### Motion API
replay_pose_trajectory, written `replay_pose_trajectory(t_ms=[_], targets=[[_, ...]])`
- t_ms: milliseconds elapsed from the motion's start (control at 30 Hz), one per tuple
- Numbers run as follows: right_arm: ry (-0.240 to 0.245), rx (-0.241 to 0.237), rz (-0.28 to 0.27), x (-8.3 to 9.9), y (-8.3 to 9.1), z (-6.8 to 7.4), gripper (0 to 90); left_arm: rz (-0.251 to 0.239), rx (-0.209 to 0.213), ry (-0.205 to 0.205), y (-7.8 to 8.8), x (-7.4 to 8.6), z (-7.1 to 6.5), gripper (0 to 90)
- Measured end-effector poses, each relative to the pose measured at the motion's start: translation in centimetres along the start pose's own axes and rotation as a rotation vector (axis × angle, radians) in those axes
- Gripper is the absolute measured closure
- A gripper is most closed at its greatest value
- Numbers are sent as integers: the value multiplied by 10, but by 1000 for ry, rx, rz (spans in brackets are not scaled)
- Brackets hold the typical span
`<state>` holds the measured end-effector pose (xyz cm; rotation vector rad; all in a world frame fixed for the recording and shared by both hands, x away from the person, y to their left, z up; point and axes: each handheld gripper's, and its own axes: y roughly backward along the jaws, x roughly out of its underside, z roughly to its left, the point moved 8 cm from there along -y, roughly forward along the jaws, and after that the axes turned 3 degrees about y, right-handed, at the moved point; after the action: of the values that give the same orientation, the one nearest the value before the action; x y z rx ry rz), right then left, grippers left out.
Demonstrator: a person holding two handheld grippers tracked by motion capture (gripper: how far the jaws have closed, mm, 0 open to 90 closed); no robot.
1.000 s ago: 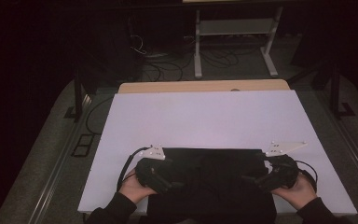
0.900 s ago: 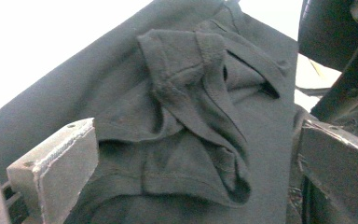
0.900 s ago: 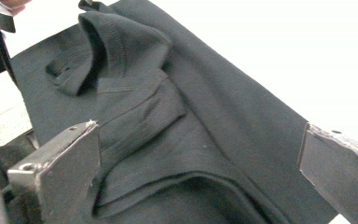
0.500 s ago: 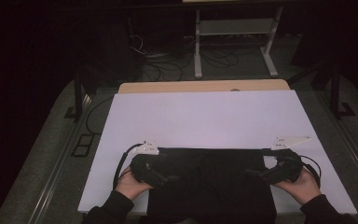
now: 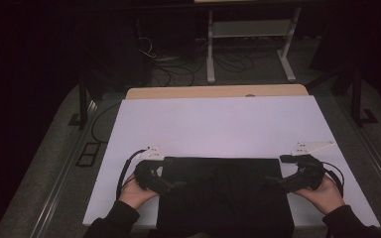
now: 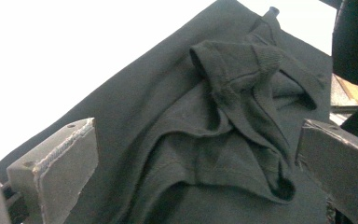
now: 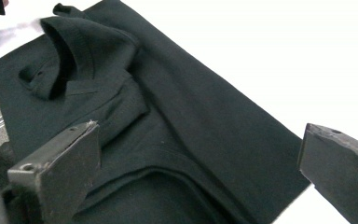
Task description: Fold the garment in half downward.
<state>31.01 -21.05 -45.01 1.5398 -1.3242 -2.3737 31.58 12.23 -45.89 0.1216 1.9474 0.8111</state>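
Note:
A dark folded polo shirt [image 5: 223,196] lies at the near edge of the white table top [image 5: 218,124]. Its ribbed collar [image 6: 235,60] is rumpled and faces up; the collar [image 7: 74,42] also appears in the right gripper view. My left gripper [image 5: 172,184] rests at the shirt's left edge, pointing inward. Its wide-apart jaws frame the left gripper [image 6: 196,140] over the cloth, with nothing between them. At the shirt's right edge, my right gripper [image 5: 274,180] points inward too. The right gripper [image 7: 200,135] is open above the shirt's folded side.
A wooden table edge [image 5: 218,91] shows behind the white top. A white metal stand [image 5: 248,29] and loose cables [image 5: 171,69] lie on the floor beyond. Black frame posts stand at the left [image 5: 83,99] and right [image 5: 357,94] of the table.
Both grippers have slid outward, the left one to the left and the right one to the right, from over the shirt to its side edges. The shirt has stayed in place.

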Motion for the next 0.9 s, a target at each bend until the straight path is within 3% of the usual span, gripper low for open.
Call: replay_pose_trajectory(t_ms=[900], targets=[[-79, 56, -22, 3, 9, -45, 0, -33, -57, 50, 6, -1, 36, 0]])
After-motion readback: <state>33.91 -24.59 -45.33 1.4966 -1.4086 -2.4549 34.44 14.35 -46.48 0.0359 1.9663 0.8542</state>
